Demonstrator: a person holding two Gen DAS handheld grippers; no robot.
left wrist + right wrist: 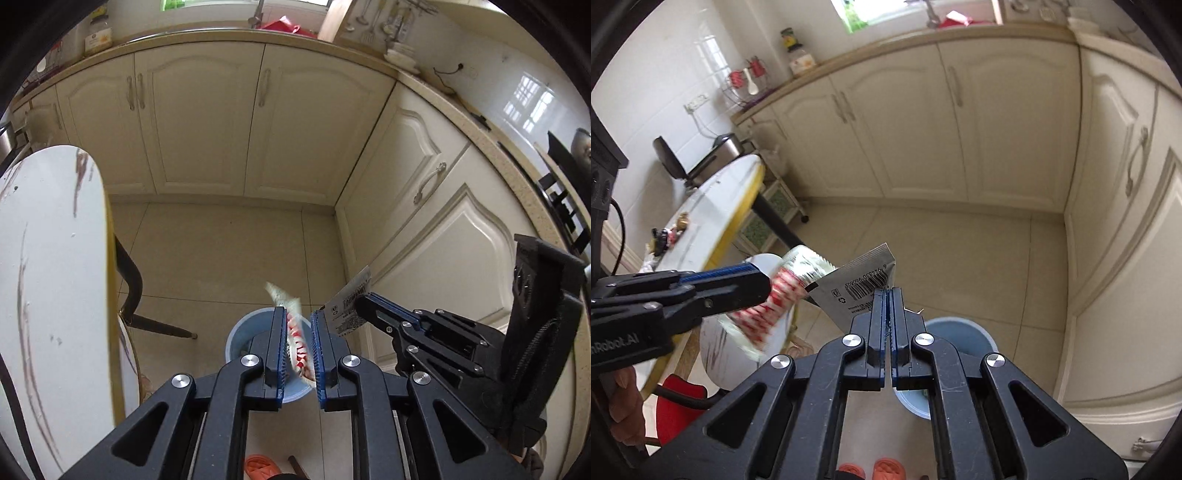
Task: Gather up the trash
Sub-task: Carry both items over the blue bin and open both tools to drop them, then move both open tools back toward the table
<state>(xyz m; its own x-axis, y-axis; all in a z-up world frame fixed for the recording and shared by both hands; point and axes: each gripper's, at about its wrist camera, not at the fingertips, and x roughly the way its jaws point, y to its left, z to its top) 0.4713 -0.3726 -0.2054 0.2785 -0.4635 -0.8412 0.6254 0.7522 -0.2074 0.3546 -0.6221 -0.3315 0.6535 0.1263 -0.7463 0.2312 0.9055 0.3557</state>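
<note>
We see our left gripper (299, 343) above the blue bin (258, 354), its jaws slightly parted around a red-and-white wrapper (297, 339); beside it the right gripper (364, 301) pinches a grey barcoded packet (349, 304)

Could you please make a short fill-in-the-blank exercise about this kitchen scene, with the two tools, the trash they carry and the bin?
1. The left tool has a crumpled red-and-white wrapper between its fingers, above the ____ bin on the floor.
2. The right tool is shut on a grey packet printed with a black ____.
3. Both pieces of trash are not yet ____ the bin.

Missing words: blue; barcode; inside
</note>
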